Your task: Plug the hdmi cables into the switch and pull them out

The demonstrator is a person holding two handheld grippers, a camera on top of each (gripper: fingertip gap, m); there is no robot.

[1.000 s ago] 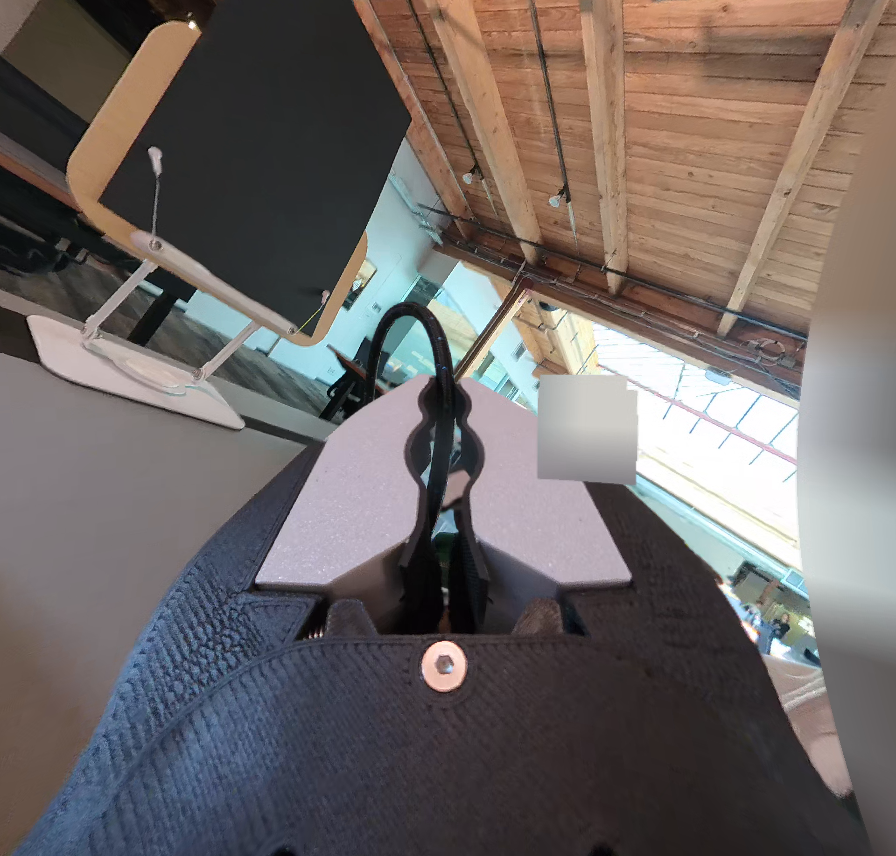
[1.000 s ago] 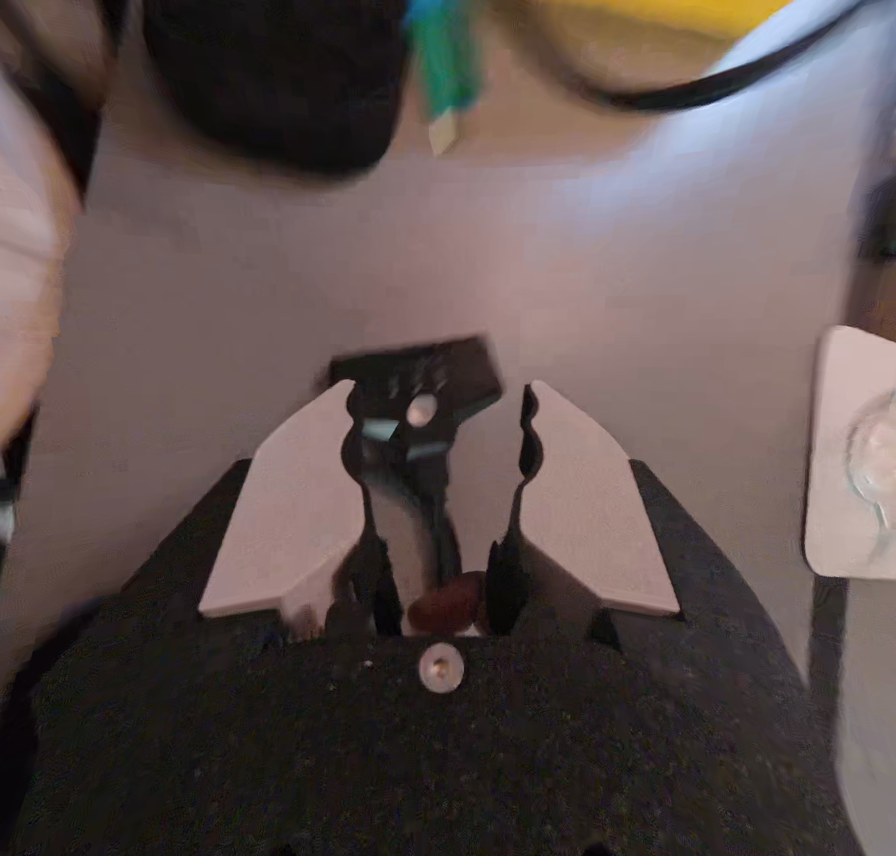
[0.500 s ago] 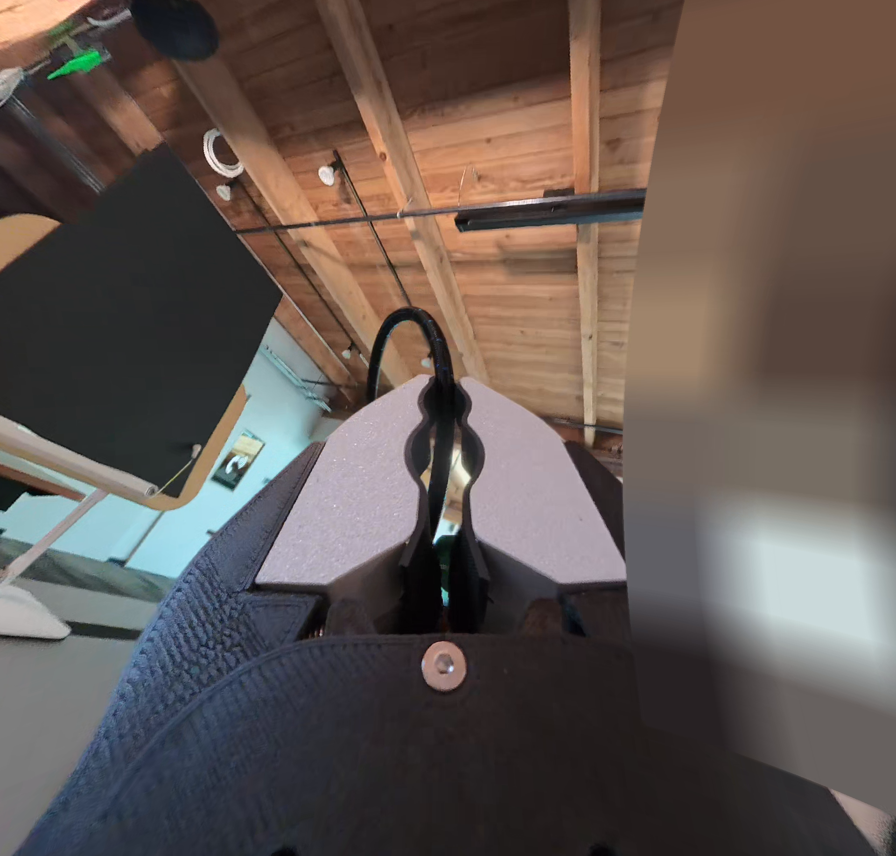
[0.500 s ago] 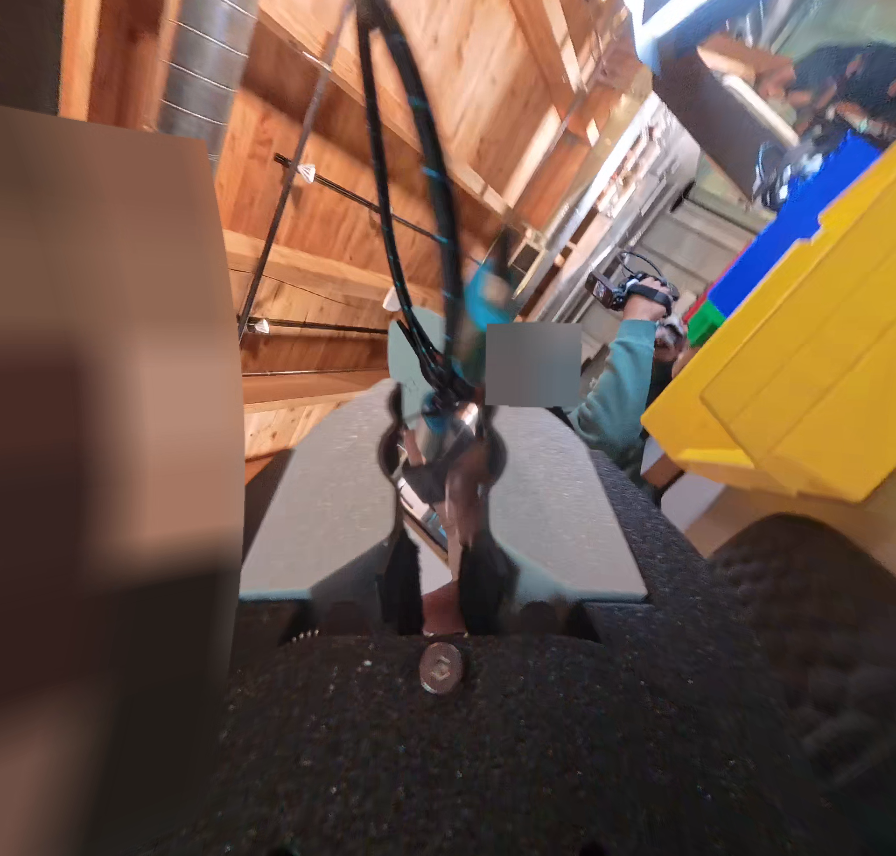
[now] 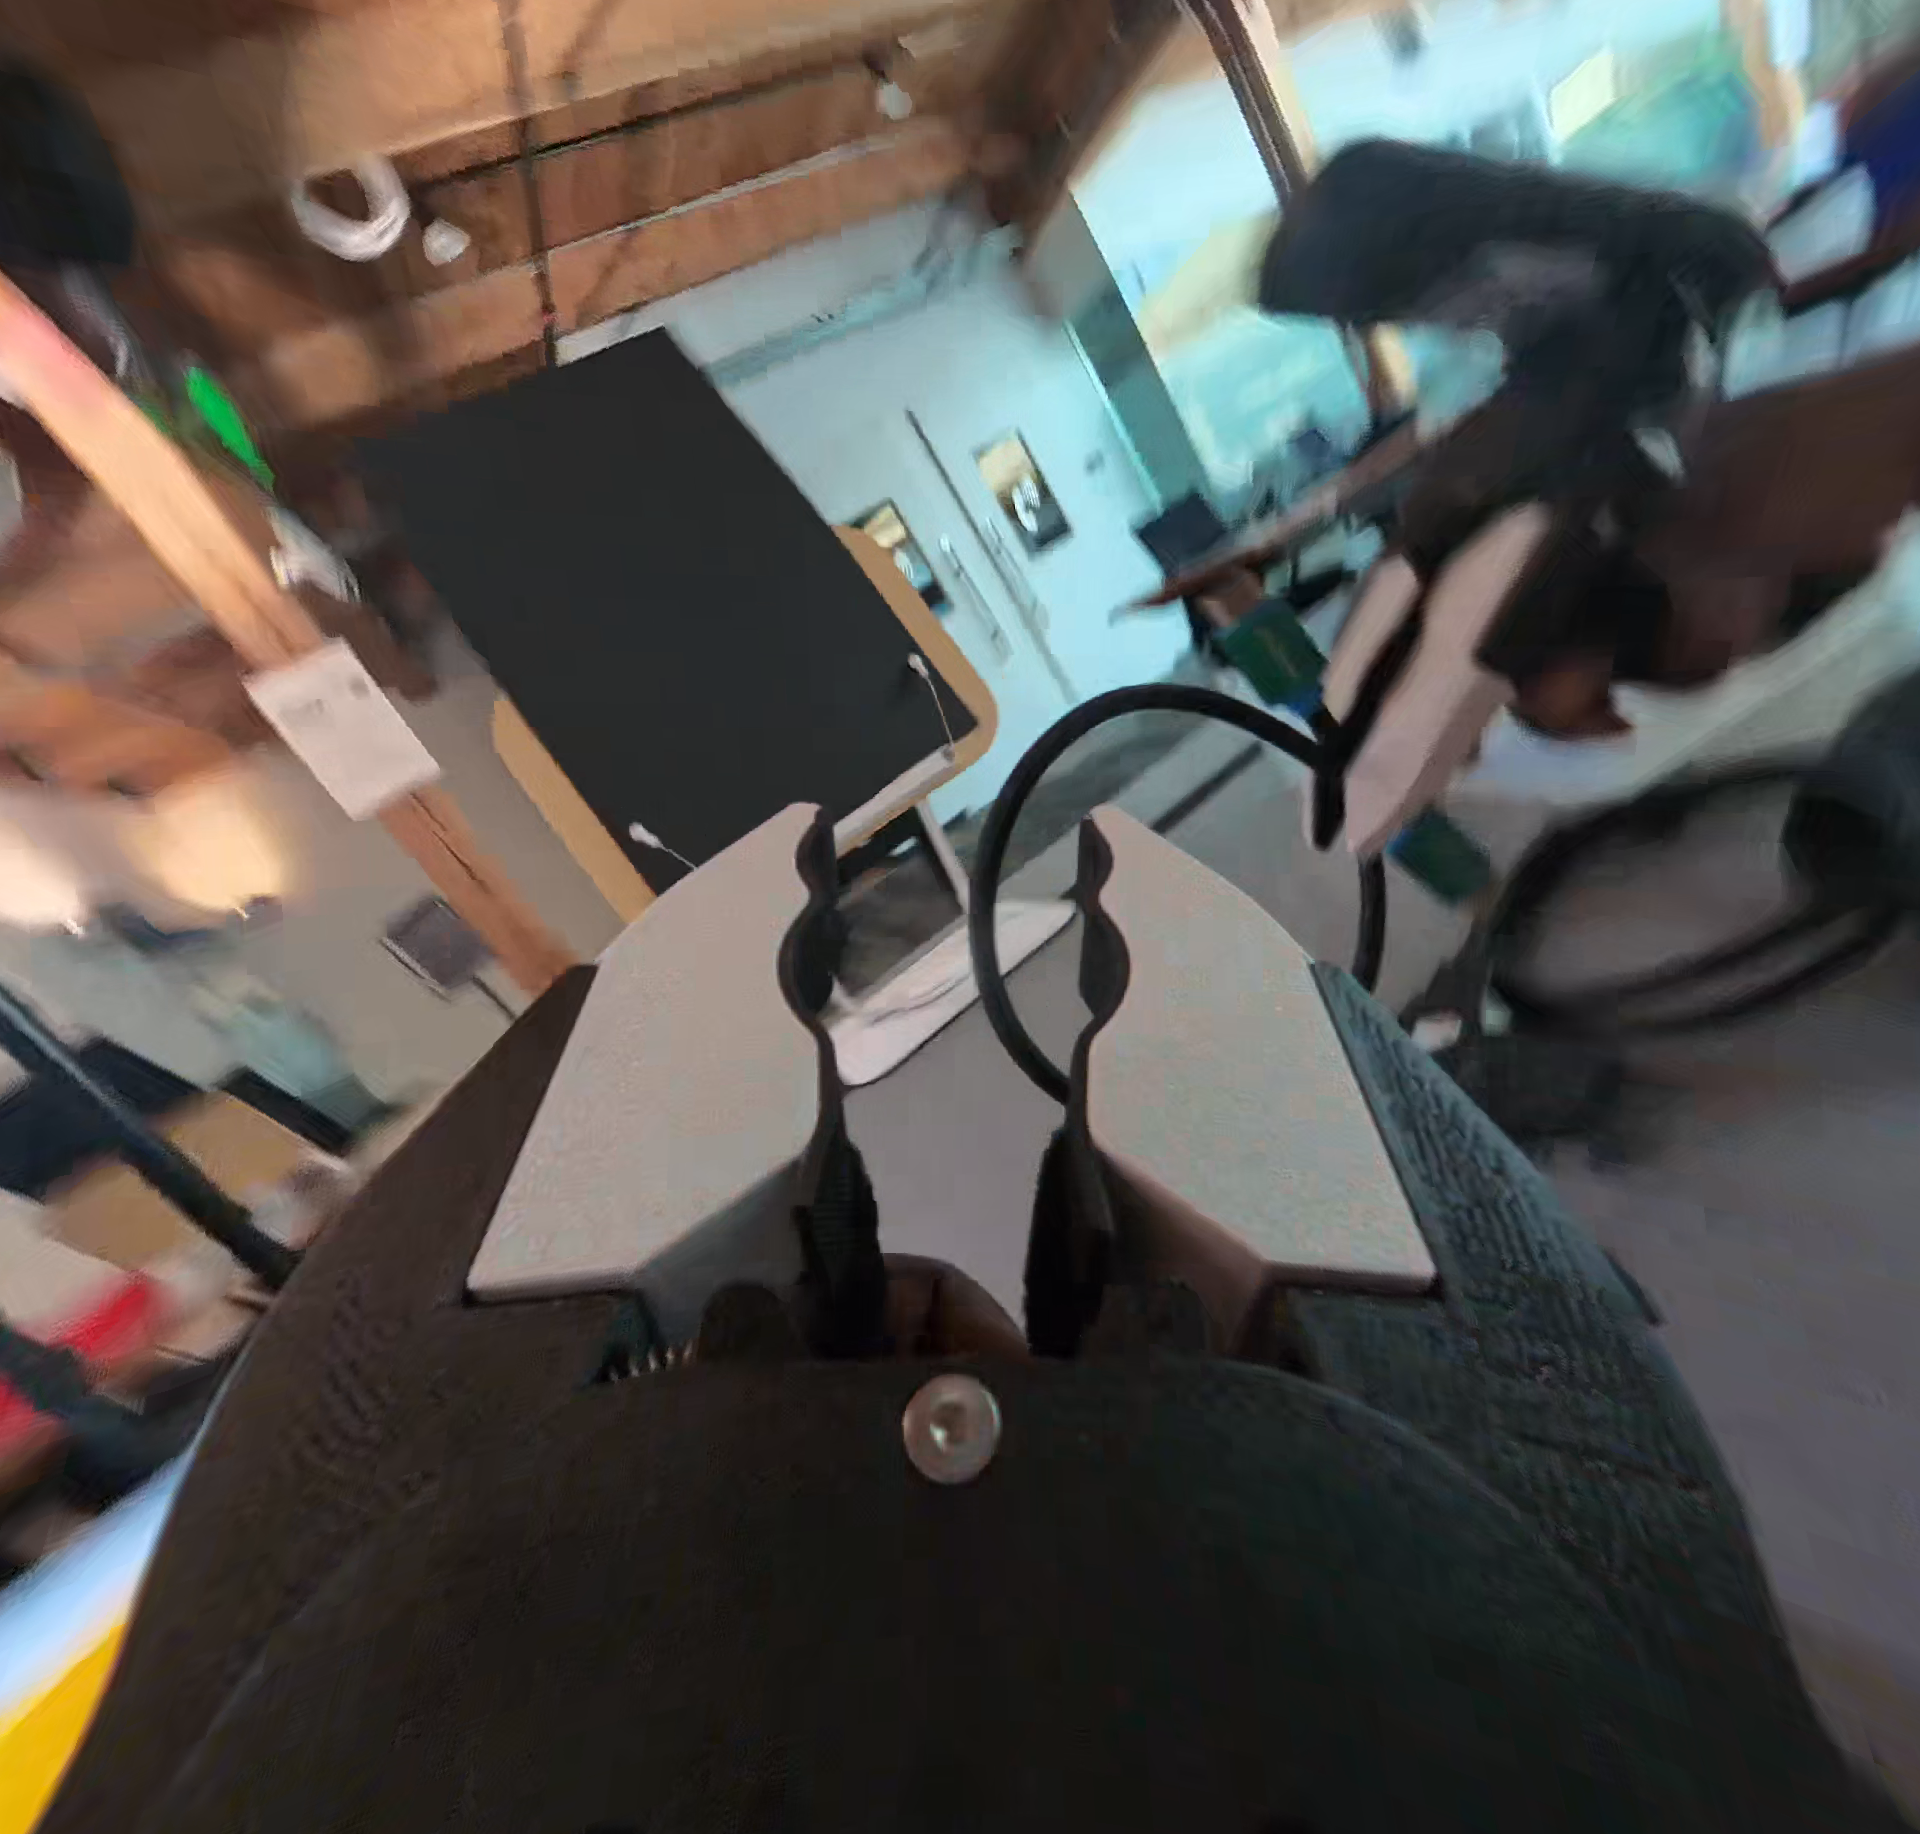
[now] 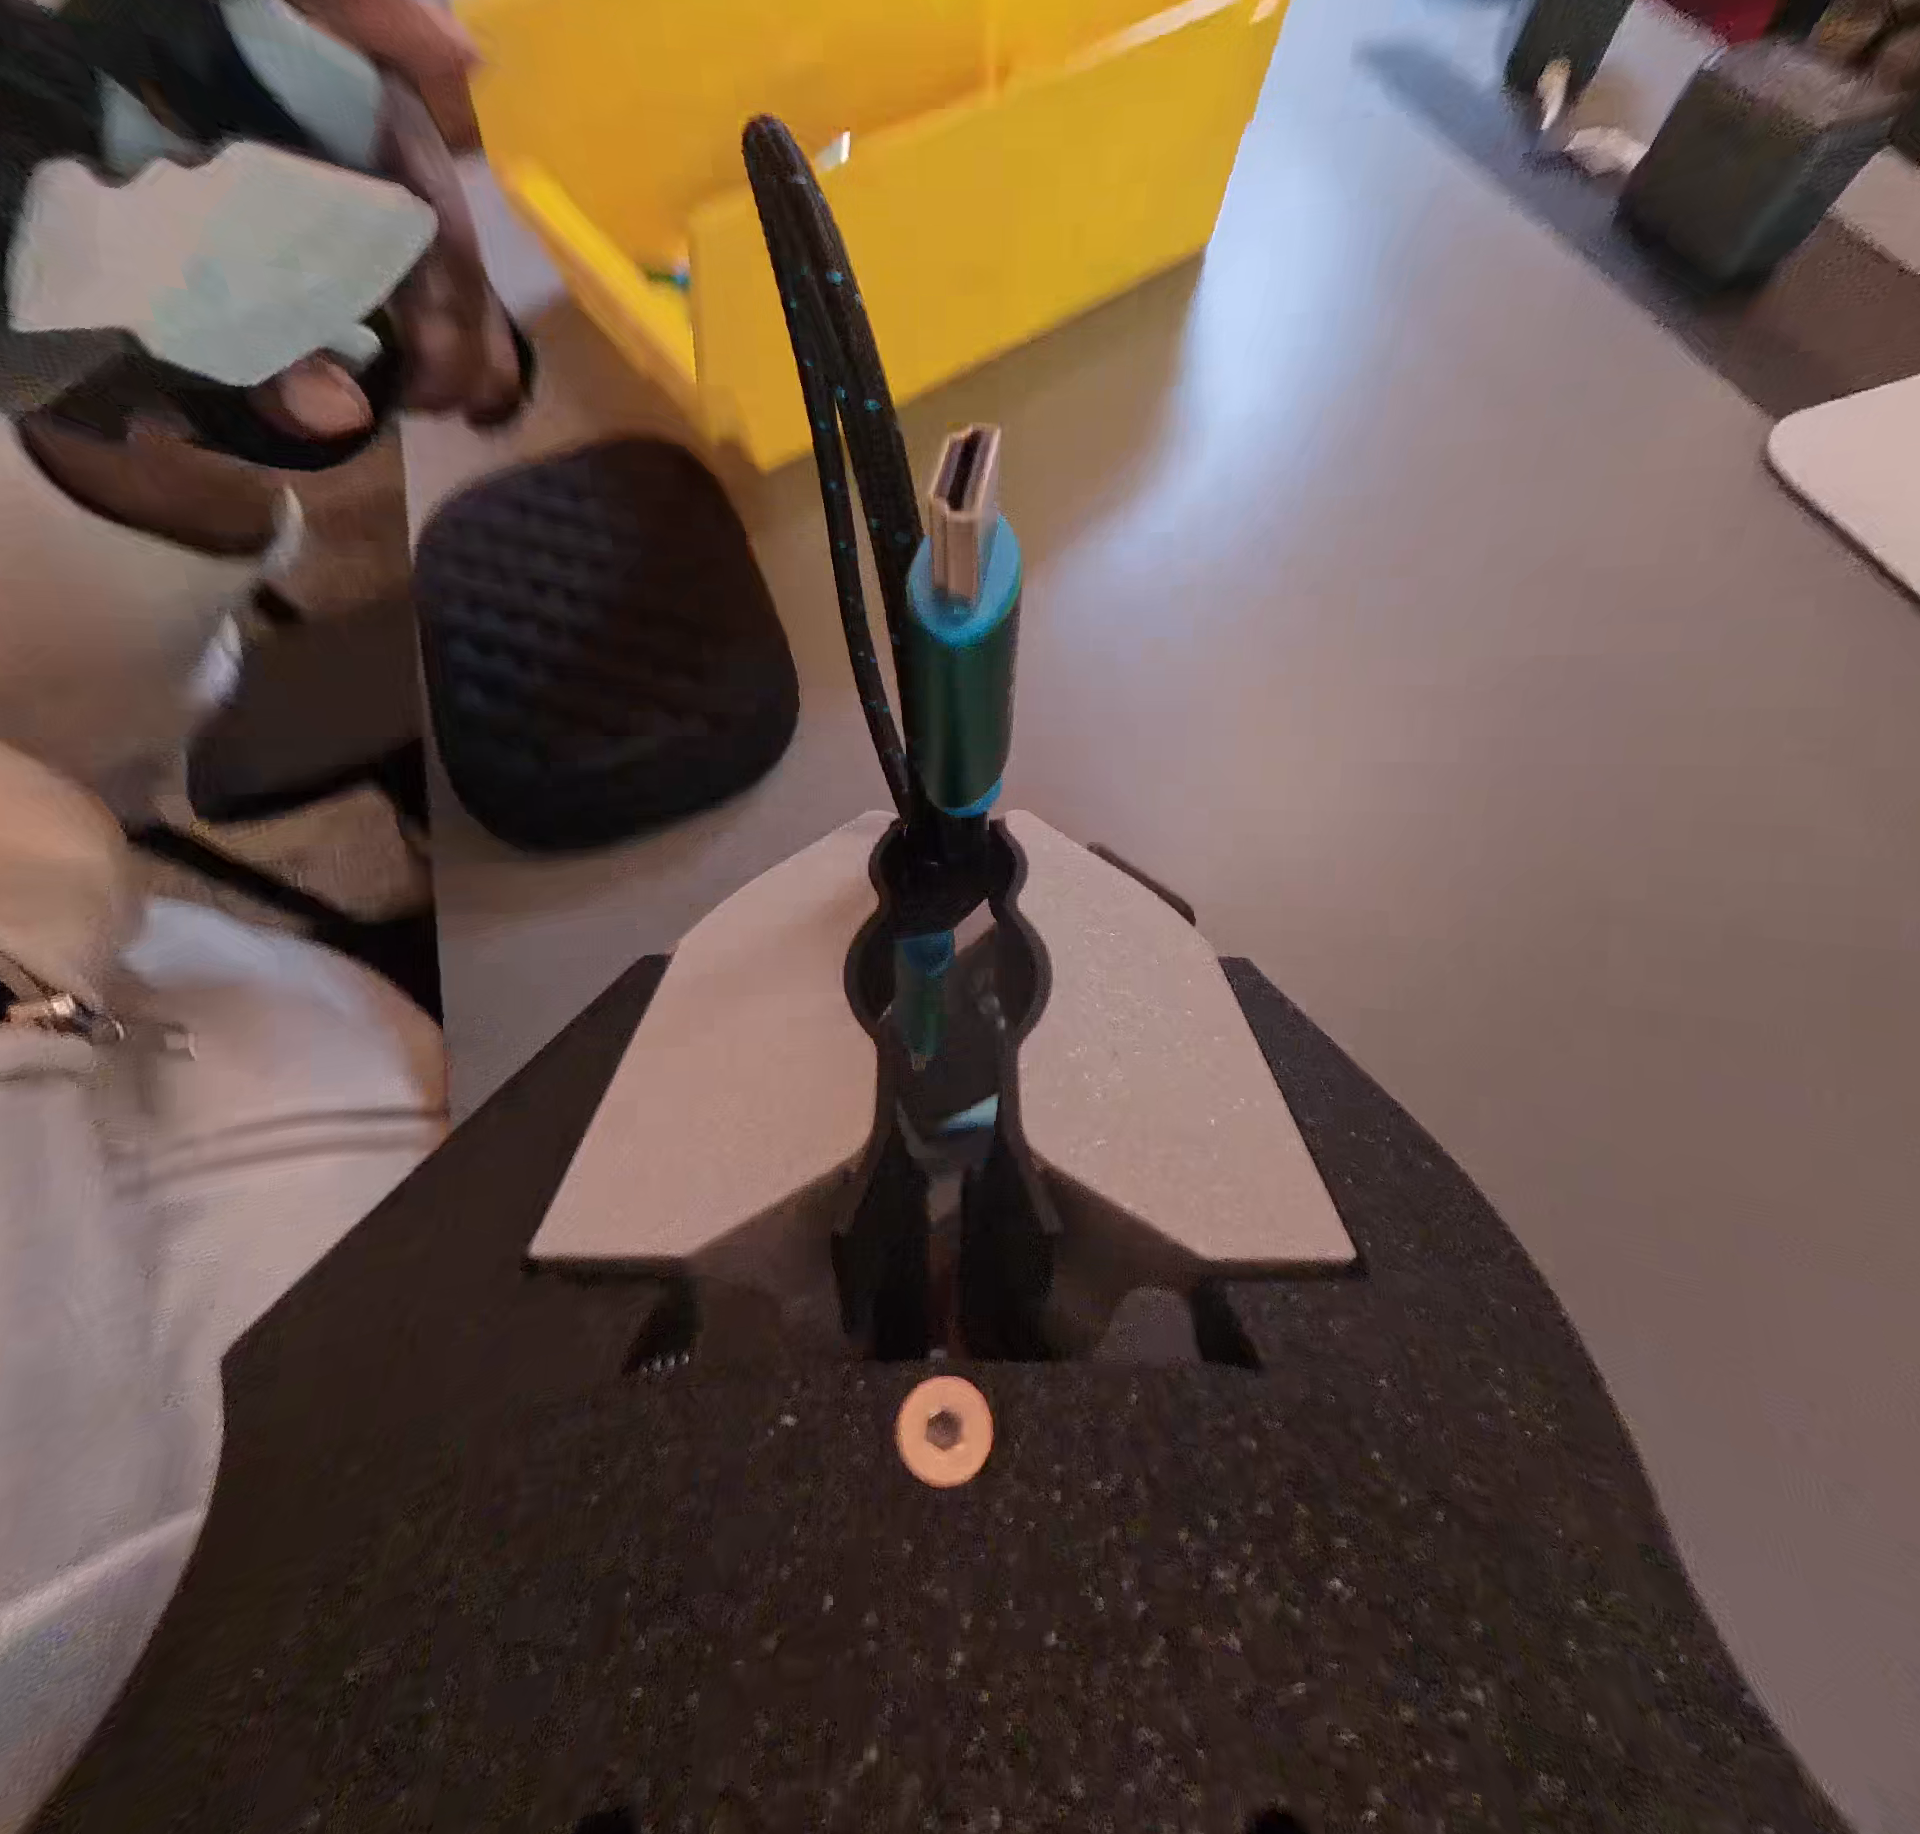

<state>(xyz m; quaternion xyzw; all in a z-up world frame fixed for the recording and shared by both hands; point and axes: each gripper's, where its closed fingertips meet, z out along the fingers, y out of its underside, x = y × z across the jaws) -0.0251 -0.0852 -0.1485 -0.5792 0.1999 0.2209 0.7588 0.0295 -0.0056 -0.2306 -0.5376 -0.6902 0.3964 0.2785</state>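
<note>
My right gripper [image 6: 951, 828] is shut on a black braided HDMI cable [image 6: 831, 330], which loops up above the tips. Its teal plug [image 6: 961, 662] sticks up with the metal end on top, and a second teal plug end [image 6: 920, 995] sits between the fingers. My left gripper [image 5: 951, 849] is open and holds nothing. The cable's black loop [image 5: 997, 901] passes through its gap close to the right finger and runs to the right gripper [image 5: 1423, 683] at the upper right. The left gripper also shows in the right wrist view [image 6: 208, 257] at the upper left. No switch is in view.
A yellow bin [image 6: 1039, 226] stands at the back of the grey table [image 6: 1455, 745]. A black padded object [image 6: 603, 641] lies left of the cable. A dark box [image 6: 1756, 174] and a white stand base [image 6: 1860, 496] are at the right. A person's light clothing [image 6: 156, 1213] is at the left.
The left gripper has opened and let go of the cable. Both views have swung down from the ceiling to the table and room. The right gripper still holds the cable.
</note>
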